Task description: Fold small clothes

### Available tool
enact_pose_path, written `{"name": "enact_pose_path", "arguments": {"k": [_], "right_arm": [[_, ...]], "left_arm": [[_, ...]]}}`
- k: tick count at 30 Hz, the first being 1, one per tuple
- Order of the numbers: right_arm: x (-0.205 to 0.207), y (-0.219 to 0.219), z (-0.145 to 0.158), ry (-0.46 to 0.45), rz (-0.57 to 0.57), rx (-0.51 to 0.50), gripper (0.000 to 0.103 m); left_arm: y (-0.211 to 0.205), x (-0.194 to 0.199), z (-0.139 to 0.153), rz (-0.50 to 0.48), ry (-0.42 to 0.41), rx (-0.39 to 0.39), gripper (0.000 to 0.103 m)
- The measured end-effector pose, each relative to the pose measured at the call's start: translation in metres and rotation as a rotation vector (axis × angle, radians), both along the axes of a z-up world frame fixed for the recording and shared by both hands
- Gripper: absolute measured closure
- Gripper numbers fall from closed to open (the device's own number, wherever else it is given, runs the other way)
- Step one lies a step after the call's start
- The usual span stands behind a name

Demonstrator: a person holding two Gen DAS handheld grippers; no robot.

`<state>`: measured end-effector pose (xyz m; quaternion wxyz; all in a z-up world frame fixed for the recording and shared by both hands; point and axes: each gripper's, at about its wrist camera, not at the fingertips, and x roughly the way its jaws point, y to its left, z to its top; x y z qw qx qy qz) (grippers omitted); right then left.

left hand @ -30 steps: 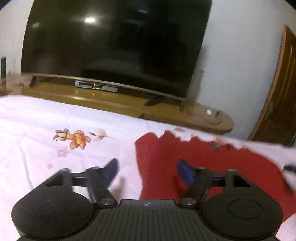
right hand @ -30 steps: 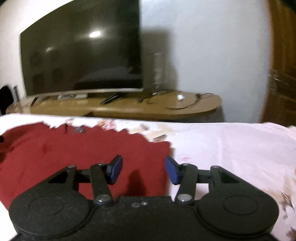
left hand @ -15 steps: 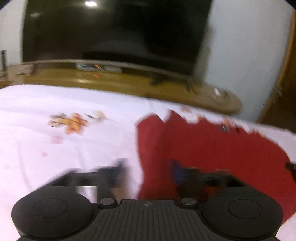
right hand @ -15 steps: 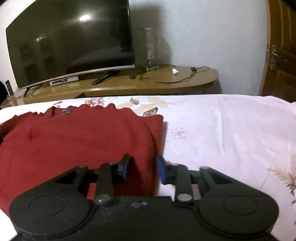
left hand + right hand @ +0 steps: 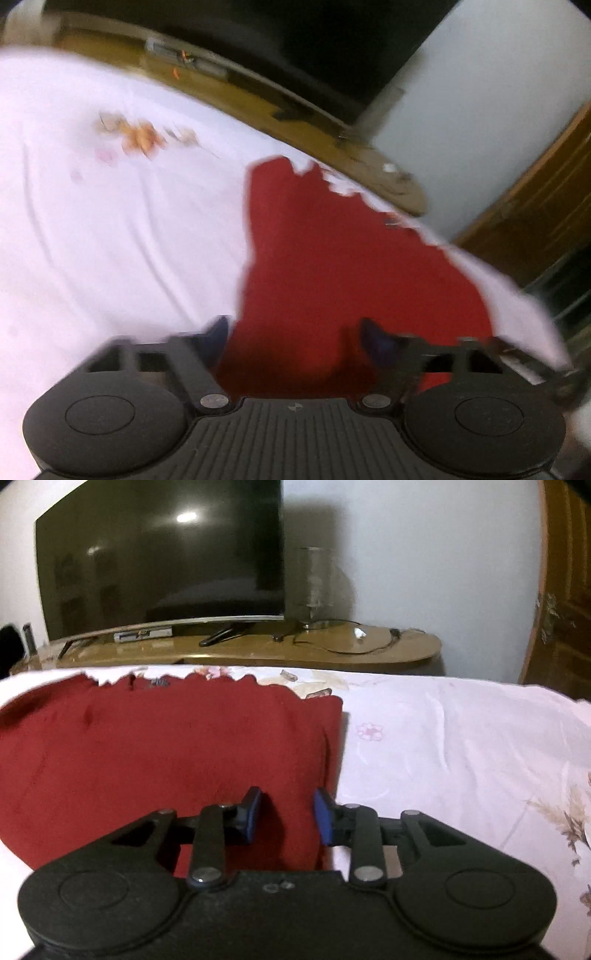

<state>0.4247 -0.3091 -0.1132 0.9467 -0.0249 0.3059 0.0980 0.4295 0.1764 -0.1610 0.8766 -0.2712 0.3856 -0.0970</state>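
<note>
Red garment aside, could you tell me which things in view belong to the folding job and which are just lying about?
Job:
red garment
left gripper, open
right gripper, open
floral bedsheet

Lying about:
television
wooden stand
glass vase
cable
door

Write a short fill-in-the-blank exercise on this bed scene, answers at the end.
1. The garment lying on the floral white bedsheet is coloured ____.
2. The right tongs have blue pads standing ____ over the garment's right edge.
3. Behind the bed, a wooden stand carries a large dark ____.

Answers: red; apart; television
</note>
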Motion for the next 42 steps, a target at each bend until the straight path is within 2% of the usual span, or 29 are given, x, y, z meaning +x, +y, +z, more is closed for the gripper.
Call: {"name": "enact_pose_path", "arguments": {"k": [2, 7, 11, 14, 17, 19, 23, 25, 29, 30, 31, 32, 34, 35, 37, 38, 40, 42], "right_arm": [[-0.009, -0.003, 0.013, -0.026, -0.001, 0.075, 0.072], [-0.039, 0.014, 0.03, -0.061, 0.084, 0.153, 0.083], [-0.045, 0.039, 0.026, -0.043, 0.134, 0.177, 0.083], [-0.043, 0.054, 0.026, -0.031, 0.146, 0.202, 0.083], [-0.046, 0.059, 0.03, -0.037, 0.156, 0.221, 0.081], [-0.045, 0.058, 0.029, -0.034, 0.155, 0.226, 0.08], [-0.034, 0.059, 0.019, 0.012, 0.113, 0.252, 0.08], [-0.034, 0.061, 0.017, 0.021, 0.101, 0.272, 0.08], [-0.025, 0.075, 0.015, 0.023, 0.087, 0.275, 0.08], [-0.021, 0.079, 0.014, 0.024, 0.086, 0.277, 0.081], [-0.015, 0.084, 0.013, 0.026, 0.084, 0.278, 0.083], [-0.008, 0.091, 0.013, 0.029, 0.087, 0.287, 0.084], [0.0, 0.102, 0.013, 0.03, 0.11, 0.299, 0.09], [0.004, 0.109, 0.011, 0.03, 0.131, 0.294, 0.091], [0.01, 0.124, 0.002, 0.056, 0.16, 0.239, 0.094], [0.017, 0.132, -0.013, 0.12, 0.153, 0.172, 0.097], [0.016, 0.13, -0.022, 0.082, 0.16, 0.179, 0.099], [0.016, 0.126, -0.023, 0.084, 0.161, 0.203, 0.099]], "left_arm": [[0.0, -0.008, -0.005, 0.026, 0.016, -0.019, 0.038], [0.01, -0.048, -0.029, 0.188, 0.0, -0.265, 0.038], [0.002, -0.049, -0.035, 0.249, -0.015, -0.367, 0.038], [-0.006, -0.069, -0.031, 0.281, 0.005, -0.335, 0.038], [-0.011, -0.108, -0.034, 0.318, 0.003, -0.371, 0.038], [-0.011, -0.115, -0.036, 0.316, 0.004, -0.367, 0.038], [-0.013, -0.094, -0.041, 0.37, -0.006, -0.389, 0.036], [-0.017, -0.08, -0.039, 0.393, -0.017, -0.386, 0.033], [-0.019, -0.046, -0.041, 0.448, -0.054, -0.389, 0.033], [-0.019, -0.043, -0.041, 0.46, -0.065, -0.39, 0.044], [-0.019, -0.038, -0.044, 0.461, -0.06, -0.386, 0.074], [-0.017, -0.031, -0.05, 0.459, -0.029, -0.391, 0.086], [-0.014, -0.029, -0.06, 0.468, -0.04, -0.439, 0.087], [-0.015, -0.029, -0.06, 0.458, -0.056, -0.424, 0.087], [-0.016, -0.031, -0.06, 0.452, -0.077, -0.417, 0.087], [-0.015, -0.032, -0.061, 0.453, -0.081, -0.426, 0.087], [-0.016, -0.031, -0.053, 0.433, -0.108, -0.409, 0.087], [-0.02, -0.026, -0.032, 0.384, -0.16, -0.361, 0.087]]}}
